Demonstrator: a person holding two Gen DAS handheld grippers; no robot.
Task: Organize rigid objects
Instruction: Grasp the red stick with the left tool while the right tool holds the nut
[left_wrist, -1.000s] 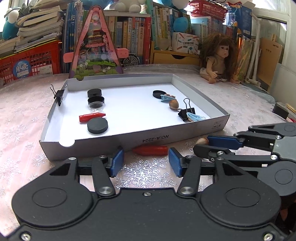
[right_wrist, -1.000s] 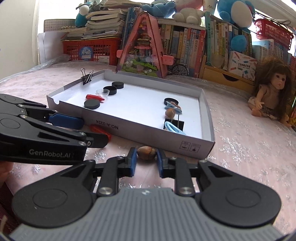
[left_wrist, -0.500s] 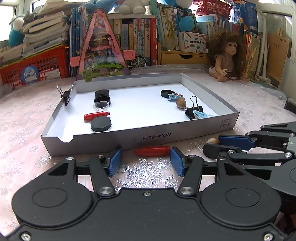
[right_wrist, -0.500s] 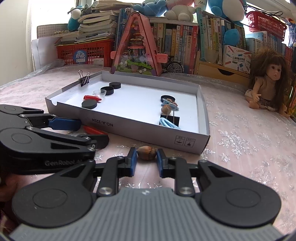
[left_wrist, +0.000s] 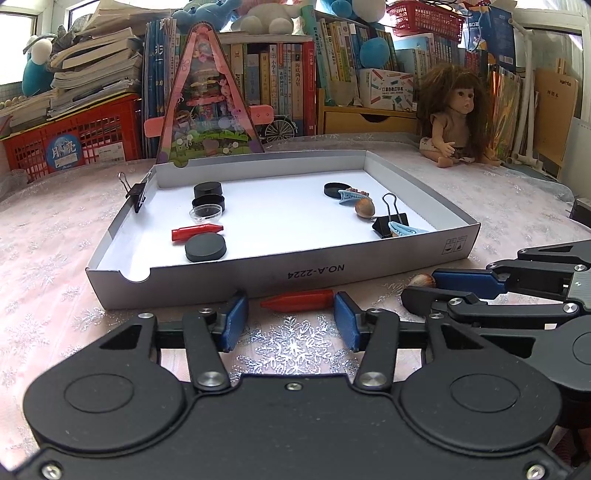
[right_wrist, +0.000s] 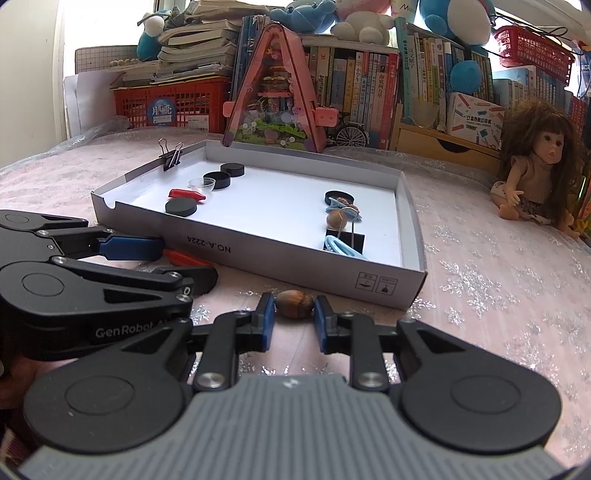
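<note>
The left gripper (left_wrist: 288, 314), jaws just narrowing, is flanking the red crayon (left_wrist: 297, 300); the right gripper (right_wrist: 294, 319) is gripping the acorn (right_wrist: 294, 303)

tray (left_wrist: 229, 273): showing grey outside, white inside
crayon (left_wrist: 297, 300) beside tray: looking red
nut (right_wrist: 294, 303) by tray: showing brown
discs (left_wrist: 205, 248) in tray: looking black
tablecloth (left_wrist: 44, 236): showing pink, silver snowflakes

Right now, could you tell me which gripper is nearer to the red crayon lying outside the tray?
Left. The left gripper brackets the red crayon, closing; the right gripper grips an acorn beside it.
</note>
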